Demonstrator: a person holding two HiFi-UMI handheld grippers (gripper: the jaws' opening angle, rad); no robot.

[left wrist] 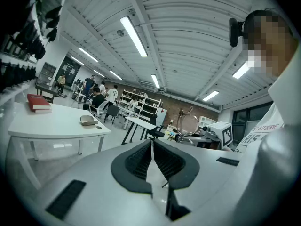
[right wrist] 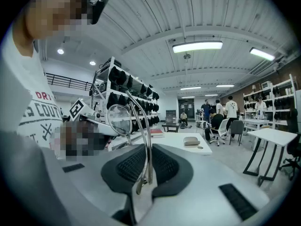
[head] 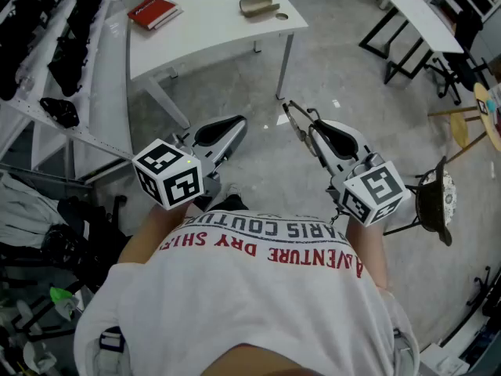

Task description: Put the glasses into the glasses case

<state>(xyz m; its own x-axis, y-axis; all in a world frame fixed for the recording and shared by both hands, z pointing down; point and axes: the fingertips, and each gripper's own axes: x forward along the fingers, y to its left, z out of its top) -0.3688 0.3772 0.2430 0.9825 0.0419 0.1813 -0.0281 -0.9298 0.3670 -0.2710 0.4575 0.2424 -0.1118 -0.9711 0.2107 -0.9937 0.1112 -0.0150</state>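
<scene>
I hold the wire-framed glasses (head: 298,125) by one temple arm in my right gripper (head: 317,131), which is shut on it. In the right gripper view the thin temple runs up between the dark pads (right wrist: 167,166) of the right gripper (right wrist: 148,149), and a round lens (right wrist: 119,119) stands above to the left. My left gripper (head: 237,123) hangs beside it, shut with nothing in it, its left gripper (left wrist: 152,142) pads meeting. The tan glasses case (head: 258,5) lies closed on the white table (head: 203,30) ahead, apart from both grippers. The case (right wrist: 191,141) also shows beyond the right jaws.
A red book (head: 154,12) lies at the table's far left and a small round thing (head: 281,16) beside the case. Racks of dark gear (head: 55,61) stand to the left, another table (head: 419,18) and a stool (head: 434,198) to the right. People sit in the distance (right wrist: 218,119).
</scene>
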